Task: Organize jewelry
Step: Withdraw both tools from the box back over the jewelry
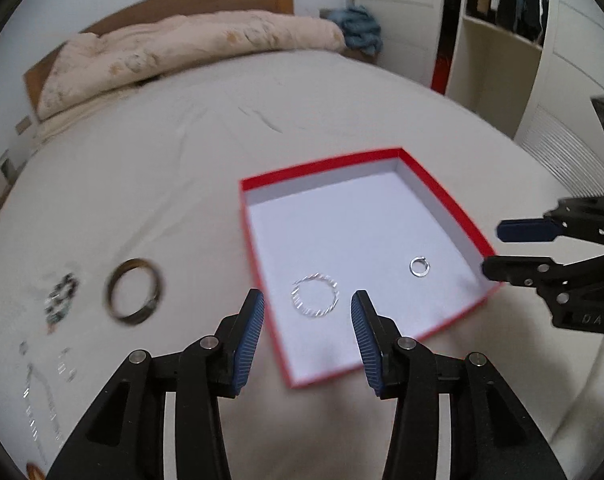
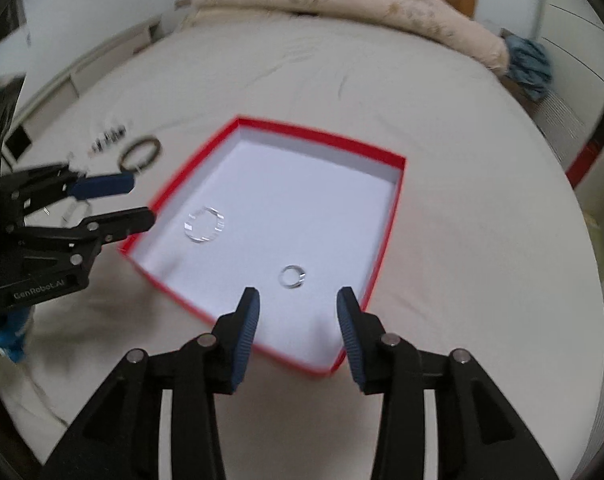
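A shallow red box (image 1: 321, 164) (image 2: 321, 136) with a white floor lies open on the bed. Inside it lie a thin silver bracelet (image 1: 335, 294) (image 2: 222, 222) and a small silver ring (image 1: 411, 267) (image 2: 282, 278). My left gripper (image 1: 307, 300) (image 2: 142, 199) hangs open over the box's near left part, with the bracelet seen beneath its spread fingers and nothing between the pads. My right gripper (image 2: 298, 296) (image 1: 494, 249) is open over the box's right side, just short of the ring, and holds nothing. A dark bangle (image 1: 109, 292) (image 2: 156, 148) lies on the sheet left of the box.
Left of the bangle on the sheet are a string of dark beads (image 1: 62, 298) and fine silver chains (image 1: 34, 392). A folded beige quilt (image 1: 182, 48) lies by the wooden headboard. An open wardrobe (image 1: 501, 20) stands past the bed's right side.
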{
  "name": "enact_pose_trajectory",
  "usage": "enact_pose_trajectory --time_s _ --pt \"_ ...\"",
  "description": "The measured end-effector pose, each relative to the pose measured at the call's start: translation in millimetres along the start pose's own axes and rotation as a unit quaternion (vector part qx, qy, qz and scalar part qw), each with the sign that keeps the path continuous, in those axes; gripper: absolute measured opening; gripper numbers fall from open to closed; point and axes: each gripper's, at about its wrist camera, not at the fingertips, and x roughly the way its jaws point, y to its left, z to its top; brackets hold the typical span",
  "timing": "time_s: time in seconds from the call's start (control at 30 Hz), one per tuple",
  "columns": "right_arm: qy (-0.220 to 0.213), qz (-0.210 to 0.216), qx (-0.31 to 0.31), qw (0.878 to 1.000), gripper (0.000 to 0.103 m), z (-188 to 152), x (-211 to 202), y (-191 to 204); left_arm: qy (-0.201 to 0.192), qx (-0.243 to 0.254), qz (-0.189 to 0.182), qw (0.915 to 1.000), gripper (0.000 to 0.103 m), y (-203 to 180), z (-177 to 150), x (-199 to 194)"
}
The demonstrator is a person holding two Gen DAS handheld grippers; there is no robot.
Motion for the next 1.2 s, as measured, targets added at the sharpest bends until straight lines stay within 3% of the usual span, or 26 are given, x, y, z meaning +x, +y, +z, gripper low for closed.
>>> enact_pose_trajectory --time_s 0.13,0.3,0.7,0.97,1.2 --pt "-0.027 0.013 0.019 0.999 0.039 -17 -44 34 -0.005 -0.019 0.021 0.9996 0.046 19 -21 -53" --pt "-0.063 0.045 0.030 0.997 0.039 -27 -89 93 -0.026 -0.048 0.069 0.9961 0.062 59 -63 -130" --pt "-0.141 0.095 0.022 0.985 0.038 -41 -172 221 -0.067 -0.152 0.166 0.9721 0.063 164 -170 -276" --pt "-0.150 0.095 0.015 0.984 0.039 -58 -190 279 -0.095 -0.178 0.202 0.9583 0.071 168 -216 -333" --pt "-0.139 0.067 0.028 0.988 0.039 -80 -181 309 -0.105 -0.185 0.201 0.9563 0.072 165 -237 -342"
